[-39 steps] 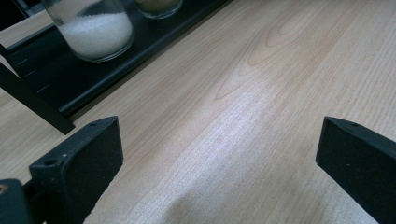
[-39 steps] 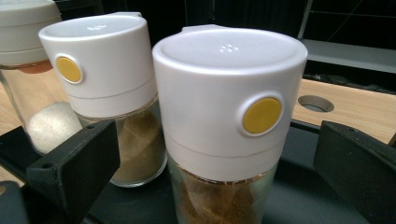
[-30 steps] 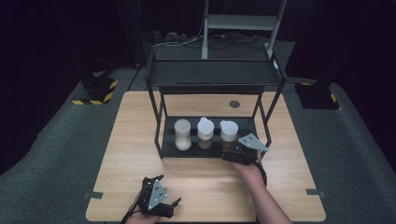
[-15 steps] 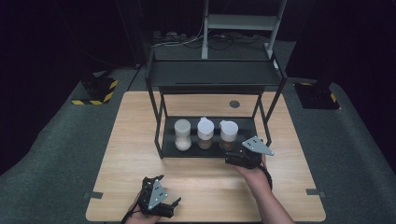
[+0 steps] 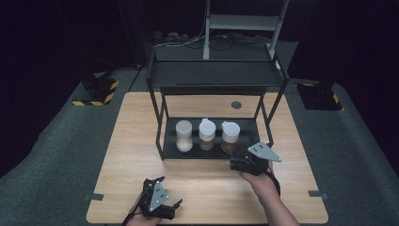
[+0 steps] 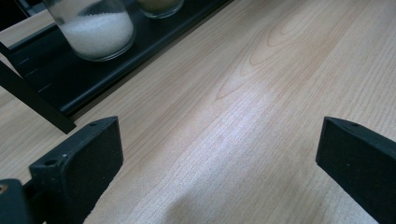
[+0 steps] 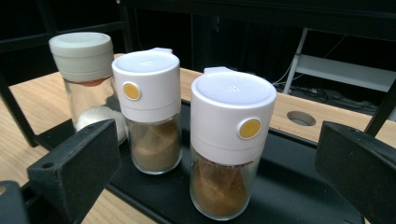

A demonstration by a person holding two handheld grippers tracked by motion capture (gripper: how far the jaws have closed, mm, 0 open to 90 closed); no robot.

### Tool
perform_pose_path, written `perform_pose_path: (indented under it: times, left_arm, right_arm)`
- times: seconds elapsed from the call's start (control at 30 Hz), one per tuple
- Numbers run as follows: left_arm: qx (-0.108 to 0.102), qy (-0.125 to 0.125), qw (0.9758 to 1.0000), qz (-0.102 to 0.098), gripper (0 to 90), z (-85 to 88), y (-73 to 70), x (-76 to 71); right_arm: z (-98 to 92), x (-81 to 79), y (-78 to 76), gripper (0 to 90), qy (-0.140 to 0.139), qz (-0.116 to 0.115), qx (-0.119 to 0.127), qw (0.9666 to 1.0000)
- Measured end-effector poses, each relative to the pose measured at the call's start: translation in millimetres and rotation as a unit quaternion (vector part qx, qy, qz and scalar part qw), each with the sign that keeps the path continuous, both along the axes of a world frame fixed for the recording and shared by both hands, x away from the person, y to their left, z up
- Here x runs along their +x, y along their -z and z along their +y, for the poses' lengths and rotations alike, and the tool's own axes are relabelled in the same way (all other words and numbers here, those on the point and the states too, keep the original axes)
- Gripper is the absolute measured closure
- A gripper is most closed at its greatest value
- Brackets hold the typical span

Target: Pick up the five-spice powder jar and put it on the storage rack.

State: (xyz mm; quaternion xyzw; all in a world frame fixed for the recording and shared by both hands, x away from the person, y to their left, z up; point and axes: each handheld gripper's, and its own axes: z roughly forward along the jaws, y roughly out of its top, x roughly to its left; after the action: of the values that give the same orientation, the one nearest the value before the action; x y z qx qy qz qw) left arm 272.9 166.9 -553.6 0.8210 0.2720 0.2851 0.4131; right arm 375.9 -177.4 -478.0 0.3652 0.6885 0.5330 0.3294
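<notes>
the right gripper (image 5: 235,164) hovered at the front edge of the rack's lower tray (image 5: 244,151), jaws spread wide and holding nothing, pointed at the nearest shaker. that shaker, the right-hand brown spice jar (image 7: 229,149), stood upright at the right end of the row on the tray: a clear glass body, a tall white cap with a small yellow button on its side, and reddish-brown powder filling roughly the lower half. in the right gripper view it sat between the two black jaws but apart from both. just beside it stood the middle brown spice jar (image 7: 150,109), same white cap and yellow dot, with a paler brown powder inside. farther along was the salt jar (image 7: 88,77), grey-capped, clear glass, with white grains heaped in the bottom; the left gripper view caught its base (image 6: 95,29) on the tray's edge. the left gripper (image 5: 170,207) rested low on the wooden surface (image 5: 131,141) near the front edge, well apart from the rack, jaws wide apart and empty over bare wood.
</notes>
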Motion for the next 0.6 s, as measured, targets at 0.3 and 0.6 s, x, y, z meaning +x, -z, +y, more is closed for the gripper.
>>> perform_pose_path:
  times: [0.3,0.6]
  left_arm:
    - [0.000,-0.001,1.0000,0.001,0.8,-0.1,0.0,0.3]
    - [0.000,-0.001,1.0000,0.002,0.8,-0.1,0.0,0.4]
  right_arm:
    - [-8.5,-18.8,-2.2,0.0,-0.010,-0.011,-0.004,0.9999]
    - [-15.7,-38.7,3.4,0.0,-0.014,-0.010,-0.014,0.9997]
